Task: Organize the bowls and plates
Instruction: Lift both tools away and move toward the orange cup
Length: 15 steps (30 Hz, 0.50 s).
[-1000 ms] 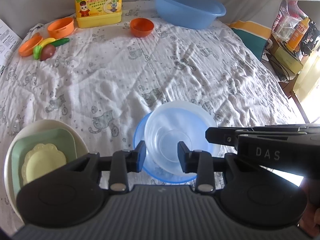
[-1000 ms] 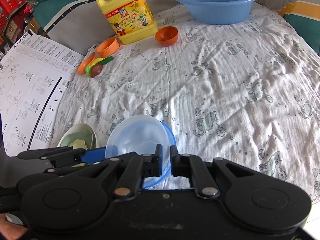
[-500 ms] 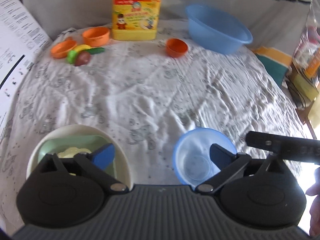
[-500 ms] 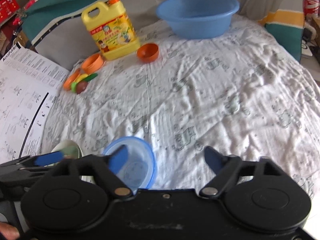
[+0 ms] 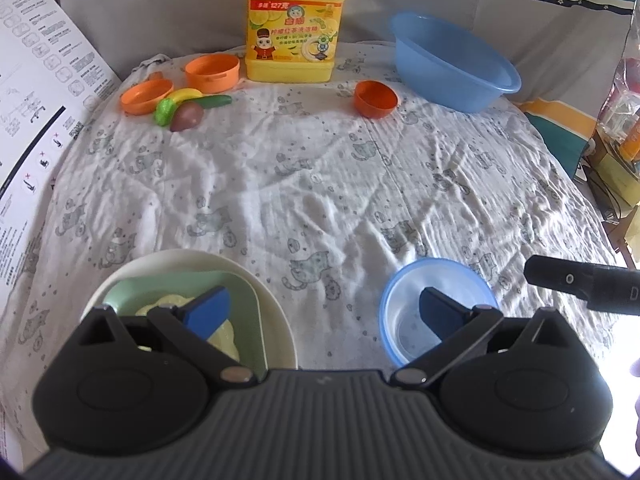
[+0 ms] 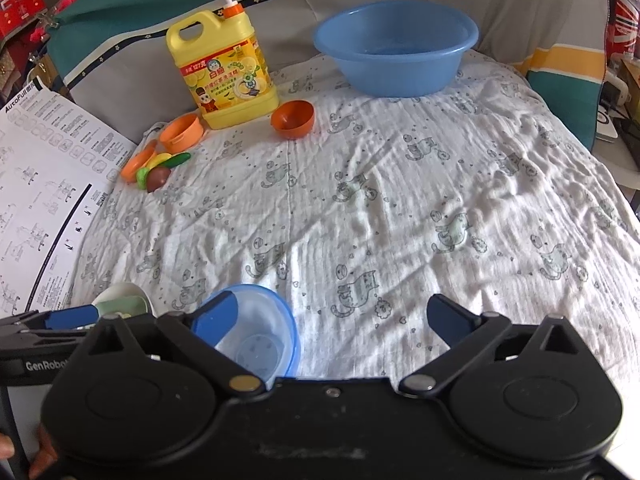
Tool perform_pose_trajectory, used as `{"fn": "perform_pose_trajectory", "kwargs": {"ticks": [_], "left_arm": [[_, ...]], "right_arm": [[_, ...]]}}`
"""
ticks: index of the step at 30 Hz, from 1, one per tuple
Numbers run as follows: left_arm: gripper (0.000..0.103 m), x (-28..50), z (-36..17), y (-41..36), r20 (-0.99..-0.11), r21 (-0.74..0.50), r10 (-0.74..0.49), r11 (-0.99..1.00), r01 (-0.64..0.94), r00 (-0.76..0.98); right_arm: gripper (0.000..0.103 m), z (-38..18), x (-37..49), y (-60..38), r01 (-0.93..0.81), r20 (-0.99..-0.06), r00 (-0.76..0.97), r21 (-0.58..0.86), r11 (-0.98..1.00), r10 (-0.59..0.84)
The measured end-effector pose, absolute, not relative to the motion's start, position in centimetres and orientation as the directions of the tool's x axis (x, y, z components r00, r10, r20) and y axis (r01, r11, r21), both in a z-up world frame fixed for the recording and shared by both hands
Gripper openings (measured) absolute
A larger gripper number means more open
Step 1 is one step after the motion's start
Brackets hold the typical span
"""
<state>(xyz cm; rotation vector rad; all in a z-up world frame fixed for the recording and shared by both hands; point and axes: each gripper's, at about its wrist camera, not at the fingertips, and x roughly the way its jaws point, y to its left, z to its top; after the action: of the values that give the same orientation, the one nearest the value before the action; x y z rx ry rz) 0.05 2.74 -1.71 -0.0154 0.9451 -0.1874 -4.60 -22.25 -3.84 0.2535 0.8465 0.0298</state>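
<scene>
A round surface is covered by a white, rumpled cloth point(image 5: 320, 184) printed with small grey cats, and a grey backrest with a teal, star-trimmed band is seen behind it. At the far edge a yellow detergent jug point(image 6: 224, 76) with an orange pump is stood, and a large blue basin point(image 6: 394, 48) is set to its right. A small orange bowl point(image 5: 375, 99) is tipped on its side between them. To the left, an orange cup point(image 5: 212, 73), an orange dish point(image 5: 145, 95) and a few toy fruits point(image 5: 180, 110) are grouped together. A printed instruction sheet point(image 6: 44, 184) is laid along the left edge, and cluttered shelves are glimpsed at the right.

The left gripper point(image 5: 324, 306) is held with its blue-padded fingers point(image 5: 208, 310) spread fully apart, and nothing is gripped or touched between them. Under its left finger a stack is seen: a cream plate point(image 5: 276, 316) carrying a pale green square dish point(image 5: 120, 292) with a yellow scalloped plate on top. Under its right finger the clear bowl point(image 5: 404, 328), nested in a blue-rimmed bowl point(image 5: 386, 300), is rested on the cloth.

The right gripper point(image 6: 332, 312) is likewise spread wide, its jaws opening, with only bare cloth between them. Its left finger is seen in front of the nested bowls; whether they are touched cannot be told.
</scene>
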Motion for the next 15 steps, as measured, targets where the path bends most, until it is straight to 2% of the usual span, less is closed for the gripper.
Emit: {"fn": "perform_pose_trajectory", "kwargs": {"ticks": [15], "left_arm": [[0.103,4.3,-1.4,2.1,-0.8,-0.036,-0.135,0.984,0.177,0.585]], "right_arm": [[0.103,-4.1,-0.7,-22.5,0.071,-0.737,0.668,0.202,0.977,0.104]]}}
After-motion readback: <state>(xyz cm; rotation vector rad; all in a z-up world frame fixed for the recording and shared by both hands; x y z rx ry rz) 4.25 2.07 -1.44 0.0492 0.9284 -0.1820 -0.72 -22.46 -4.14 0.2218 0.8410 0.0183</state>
